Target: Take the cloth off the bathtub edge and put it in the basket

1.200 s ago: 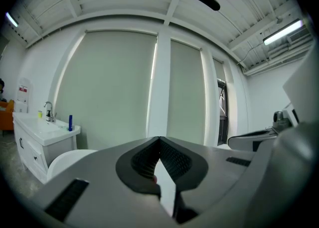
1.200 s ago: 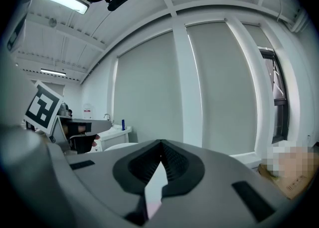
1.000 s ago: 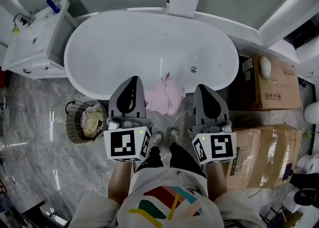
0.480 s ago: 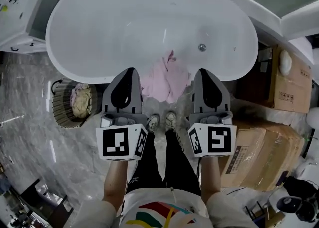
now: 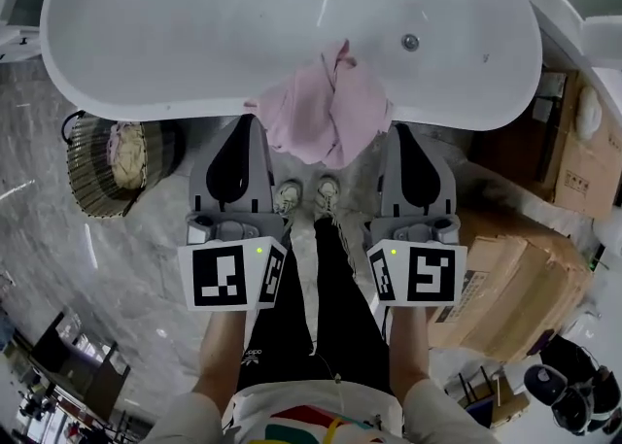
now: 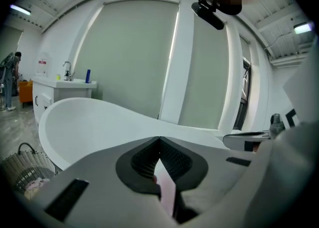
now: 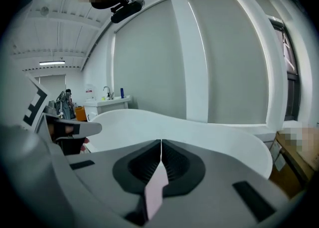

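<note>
Between my two claws, slightly ahead, the pink cloth (image 5: 321, 110) drapes over the bathtub edge (image 5: 165, 110). The left gripper (image 5: 250, 123) and right gripper (image 5: 401, 131) are both pressed together (empty), with the left nearer the basket (image 5: 80, 158).

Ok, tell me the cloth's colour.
Pink; the cloth shows best in the head view.
</note>
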`<move>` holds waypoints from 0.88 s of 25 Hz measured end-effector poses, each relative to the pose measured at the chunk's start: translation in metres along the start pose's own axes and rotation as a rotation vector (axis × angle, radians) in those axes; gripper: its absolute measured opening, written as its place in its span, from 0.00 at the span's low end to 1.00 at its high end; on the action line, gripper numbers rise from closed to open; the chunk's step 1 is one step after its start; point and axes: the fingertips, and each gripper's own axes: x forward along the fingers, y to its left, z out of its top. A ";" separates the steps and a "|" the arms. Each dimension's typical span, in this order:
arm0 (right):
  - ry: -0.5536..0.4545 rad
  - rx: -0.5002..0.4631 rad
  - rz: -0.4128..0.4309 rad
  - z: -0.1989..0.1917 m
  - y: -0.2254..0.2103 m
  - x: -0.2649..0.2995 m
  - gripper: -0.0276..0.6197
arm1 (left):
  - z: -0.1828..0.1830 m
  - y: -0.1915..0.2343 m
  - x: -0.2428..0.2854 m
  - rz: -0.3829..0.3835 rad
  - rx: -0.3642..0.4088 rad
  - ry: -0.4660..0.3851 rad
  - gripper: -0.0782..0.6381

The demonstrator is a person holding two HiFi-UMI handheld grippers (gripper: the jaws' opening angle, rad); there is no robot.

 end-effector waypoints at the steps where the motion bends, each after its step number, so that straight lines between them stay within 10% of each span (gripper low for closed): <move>1: 0.015 0.001 0.004 -0.011 0.002 0.000 0.06 | -0.008 0.000 0.000 -0.003 -0.003 0.007 0.13; 17: 0.094 0.042 0.072 -0.070 0.000 0.015 0.08 | -0.080 -0.011 0.013 -0.083 0.063 0.109 0.14; 22: 0.113 0.084 0.066 -0.079 -0.009 0.029 0.48 | -0.091 -0.008 0.021 -0.113 0.034 0.144 0.43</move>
